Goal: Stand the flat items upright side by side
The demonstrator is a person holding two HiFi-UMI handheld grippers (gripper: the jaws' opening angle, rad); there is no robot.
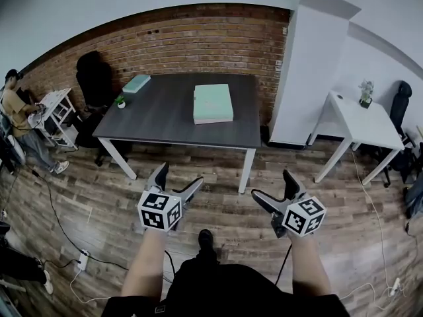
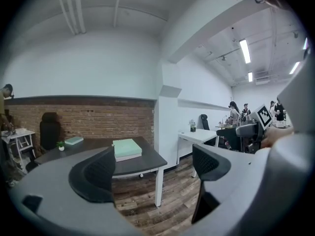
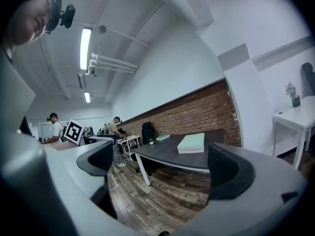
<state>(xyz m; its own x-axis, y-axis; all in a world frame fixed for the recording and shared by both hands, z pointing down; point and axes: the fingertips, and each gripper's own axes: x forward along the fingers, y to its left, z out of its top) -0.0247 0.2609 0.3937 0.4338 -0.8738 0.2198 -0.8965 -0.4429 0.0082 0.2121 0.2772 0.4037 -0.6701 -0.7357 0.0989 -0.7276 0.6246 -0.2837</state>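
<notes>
Left gripper (image 1: 180,176), right gripper (image 1: 272,185), lower frame: jaws spread, nothing between. Mint-green flat stack (image 1: 213,103) lies on dark table (image 1: 165,114), upper centre. Probably stiff, rather heavy; grip at long edge.

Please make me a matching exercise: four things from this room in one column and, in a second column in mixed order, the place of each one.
Things
1. pale green stack
2. teal book
3. left gripper
4. white table

Places
A. right of the white pillar
B. far left corner of the dark table
C. above the wooden floor, jaws apart and empty
D. right half of the dark table

Pairs: 1-D, 2-B, 3-C, 4-A
</notes>
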